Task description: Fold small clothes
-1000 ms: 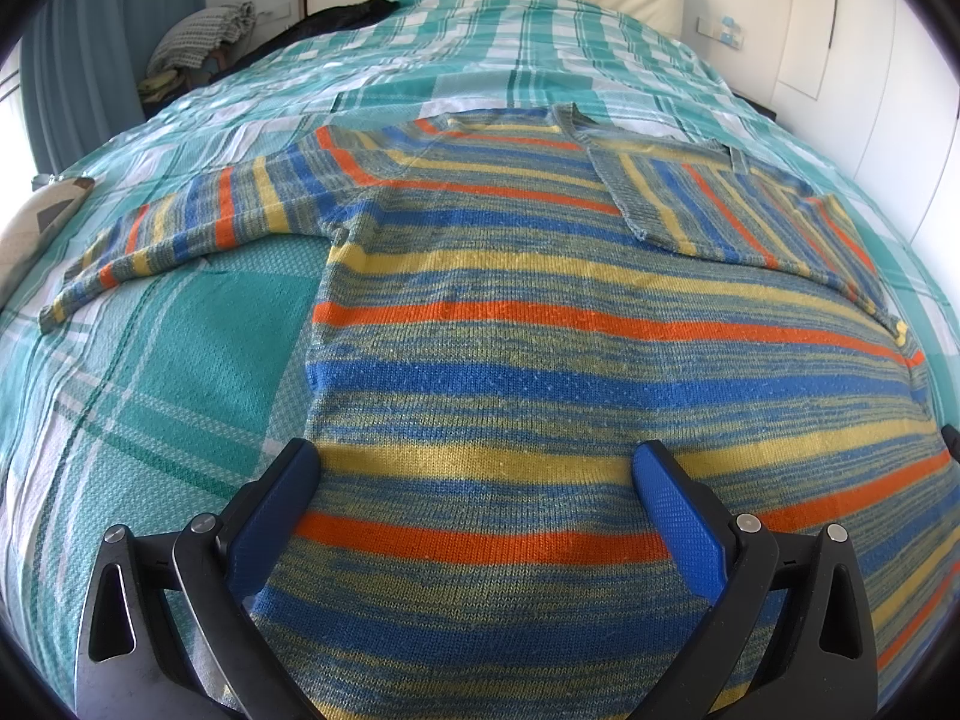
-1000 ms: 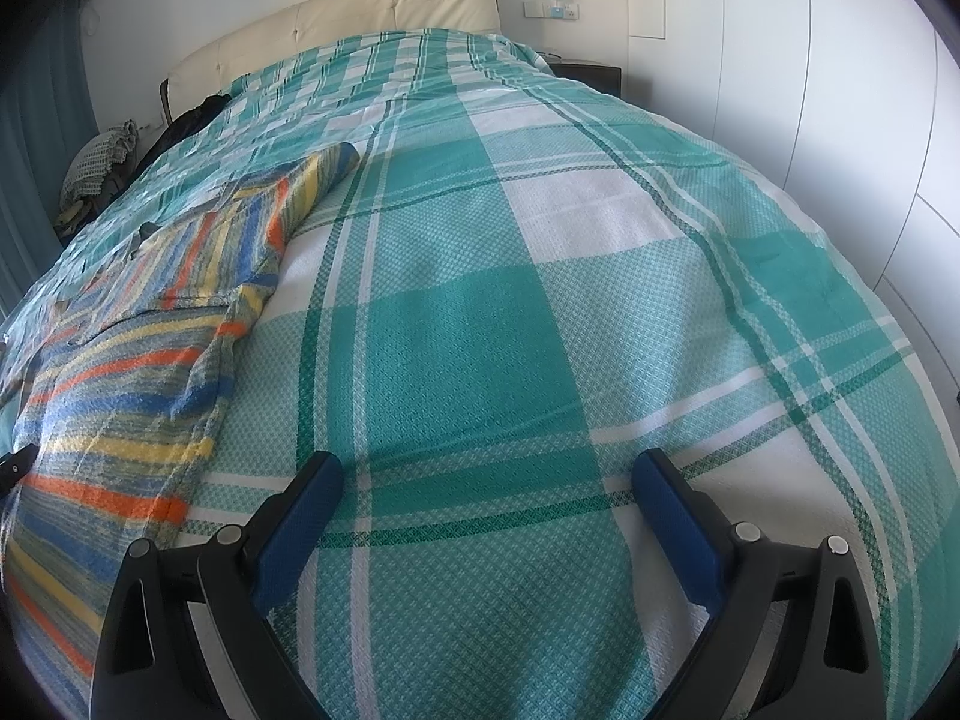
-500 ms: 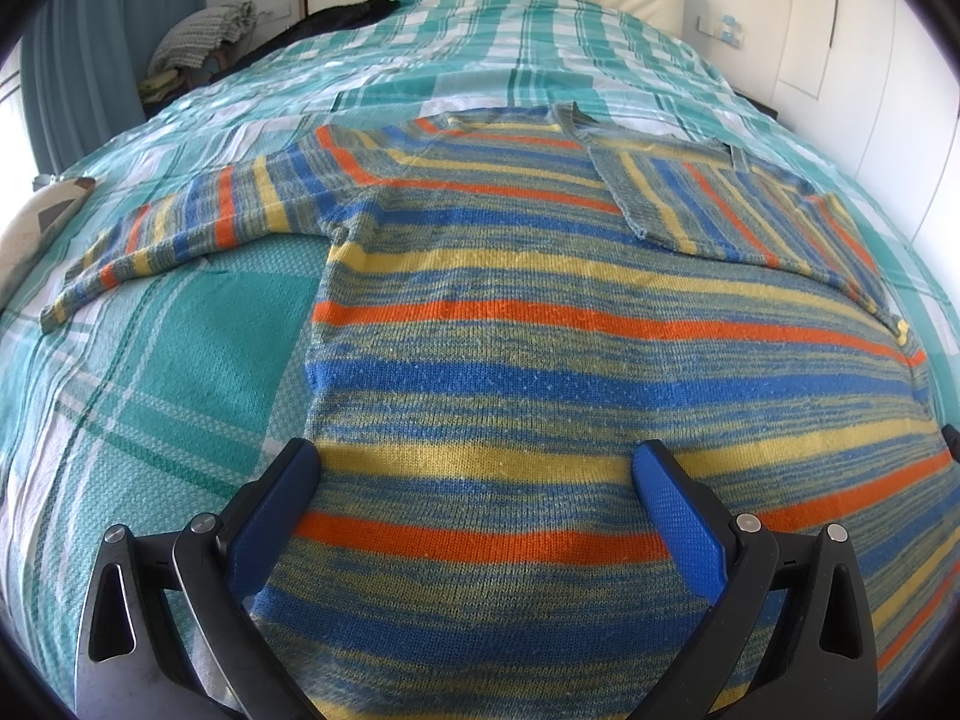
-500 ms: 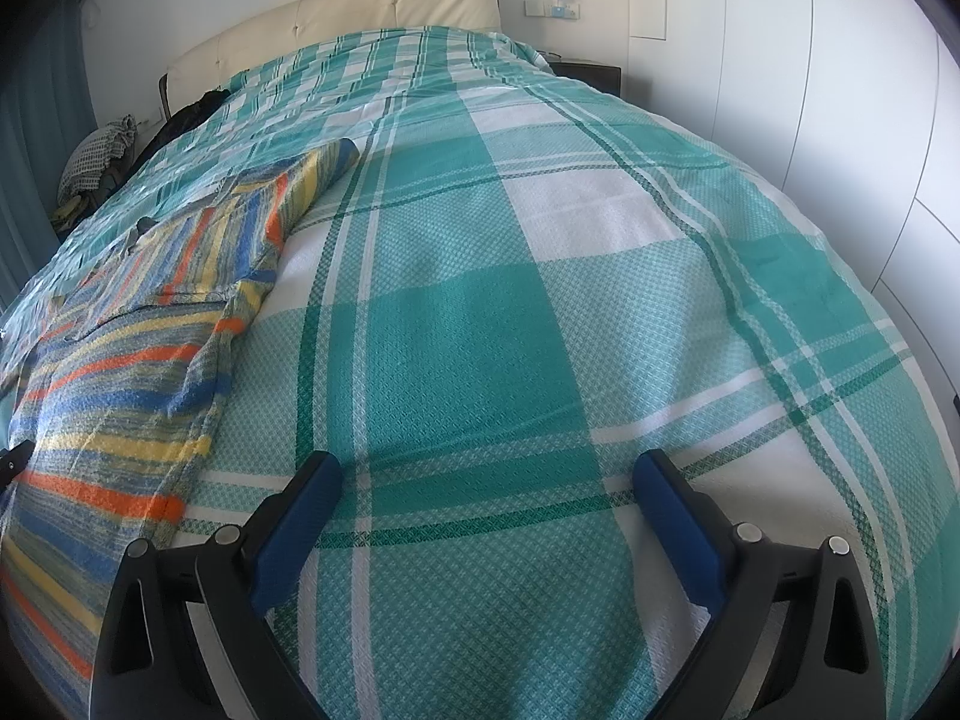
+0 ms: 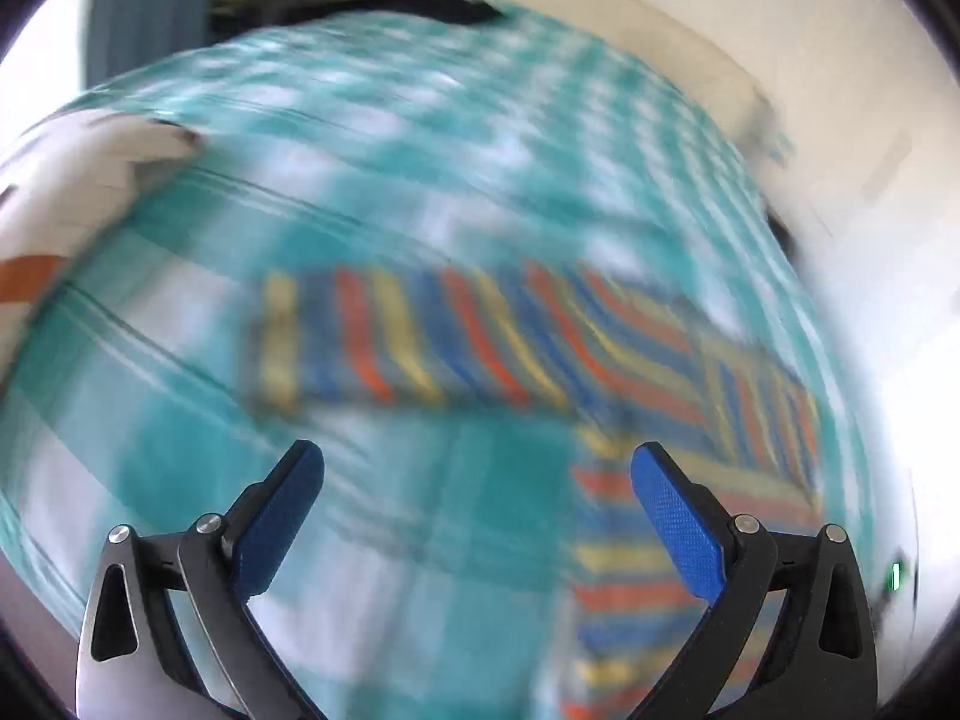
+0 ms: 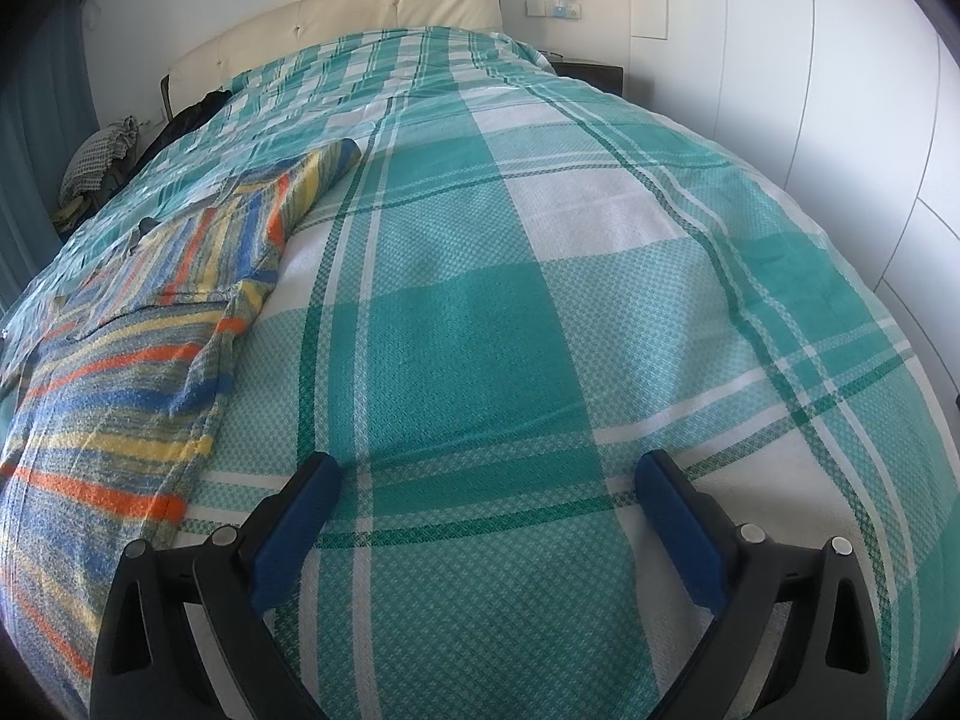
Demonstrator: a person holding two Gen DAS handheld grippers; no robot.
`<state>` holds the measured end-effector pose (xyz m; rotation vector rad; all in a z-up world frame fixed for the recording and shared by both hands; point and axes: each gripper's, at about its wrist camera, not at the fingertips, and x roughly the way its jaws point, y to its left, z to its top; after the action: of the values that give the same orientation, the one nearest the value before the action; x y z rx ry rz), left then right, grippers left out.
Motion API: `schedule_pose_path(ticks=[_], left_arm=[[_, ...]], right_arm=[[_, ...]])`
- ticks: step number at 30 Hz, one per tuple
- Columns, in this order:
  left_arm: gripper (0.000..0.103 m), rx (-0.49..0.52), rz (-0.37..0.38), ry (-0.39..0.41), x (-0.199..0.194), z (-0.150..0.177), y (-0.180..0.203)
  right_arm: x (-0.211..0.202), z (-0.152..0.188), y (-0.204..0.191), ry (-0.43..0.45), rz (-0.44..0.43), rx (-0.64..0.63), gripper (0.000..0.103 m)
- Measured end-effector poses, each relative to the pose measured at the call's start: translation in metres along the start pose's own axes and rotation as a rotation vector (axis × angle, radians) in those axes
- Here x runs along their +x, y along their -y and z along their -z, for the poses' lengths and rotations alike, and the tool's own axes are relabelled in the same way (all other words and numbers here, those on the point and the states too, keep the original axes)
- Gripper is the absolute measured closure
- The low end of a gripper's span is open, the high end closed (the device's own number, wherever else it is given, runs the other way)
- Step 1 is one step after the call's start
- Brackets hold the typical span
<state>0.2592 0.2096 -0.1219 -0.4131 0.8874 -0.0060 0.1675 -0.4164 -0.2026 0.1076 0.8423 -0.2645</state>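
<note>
Left wrist view, badly blurred: the left gripper (image 5: 477, 498) has its blue fingers spread wide with nothing between them, over the teal checked bedspread (image 5: 420, 168). The striped sweater (image 5: 636, 384) lies across the middle of the frame and down the lower right.

Right wrist view, sharp: the right gripper (image 6: 489, 507) is also spread wide and empty above bare bedspread (image 6: 540, 312). The sweater (image 6: 144, 324) lies flat at the left edge of the frame.

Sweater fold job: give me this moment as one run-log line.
left gripper: open, empty, view blurred | right gripper: open, empty, over bedspread | striped sweater: flat on bed, one sleeve folded in, ungripped
</note>
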Motion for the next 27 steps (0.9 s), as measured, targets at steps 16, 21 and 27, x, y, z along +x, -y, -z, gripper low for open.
schedule_pose_path(ticks=[16,21,27], left_arm=[[0.1,-0.152,-0.019,-0.13,0.076,-0.062,-0.047],[0.1,0.169,0.099,-0.04,0.023,-0.096,0.087],[0.093,0.456,0.305,-0.107,0.024,-0.051,0.248]], right_arm=[[0.002,-0.001,-0.004,-0.008,0.024,-0.021,0.004],[0.003,-0.001,-0.004,-0.006,0.02,-0.018,0.004],[0.002,-0.001,-0.003,-0.006,0.02,-0.016,0.004]])
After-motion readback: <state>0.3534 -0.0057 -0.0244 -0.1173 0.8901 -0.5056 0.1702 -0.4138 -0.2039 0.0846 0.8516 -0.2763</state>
